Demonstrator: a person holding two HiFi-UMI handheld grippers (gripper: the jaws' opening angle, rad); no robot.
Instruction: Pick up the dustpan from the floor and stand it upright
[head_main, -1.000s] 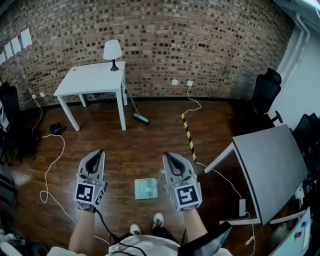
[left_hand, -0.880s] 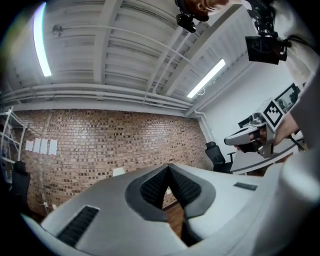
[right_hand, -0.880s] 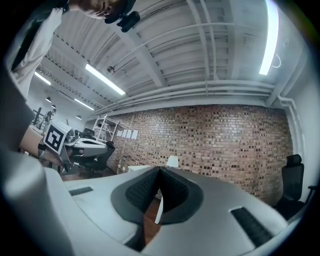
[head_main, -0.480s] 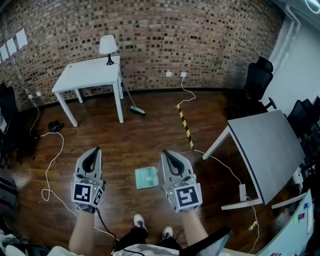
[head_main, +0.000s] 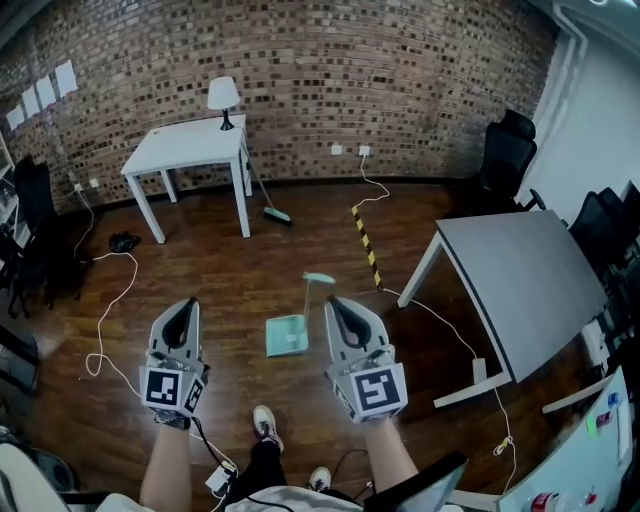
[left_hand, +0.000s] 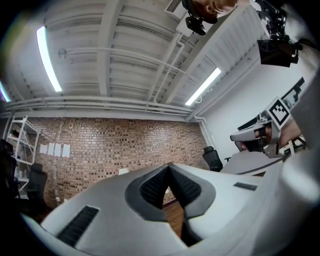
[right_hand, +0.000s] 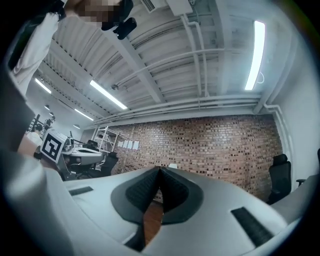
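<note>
A pale green dustpan (head_main: 287, 336) lies flat on the dark wooden floor, and its long handle (head_main: 307, 300) runs away from me to a green grip (head_main: 319, 278). In the head view it sits between my two grippers, nearer the right one. My left gripper (head_main: 186, 306) is held out level to the pan's left, shut and empty. My right gripper (head_main: 334, 303) is just right of the handle, also shut and empty. In the left gripper view the left gripper (left_hand: 168, 168) has its pads together, as does the right gripper (right_hand: 160, 170) in the right gripper view. Both of these views face the brick wall.
A white table (head_main: 195, 152) with a lamp (head_main: 224, 98) stands at the back left, and a broom (head_main: 270, 205) leans on it. A grey table (head_main: 520, 280) stands at the right. A black-yellow strip (head_main: 365, 245) and cables (head_main: 108, 310) lie on the floor. Black chairs (head_main: 503, 150) stand at the back right.
Both grippers have travelled together with the person across the floor. The dustpan's handle, earlier hidden behind the right gripper, now shows, and the pan sits higher in the head view.
</note>
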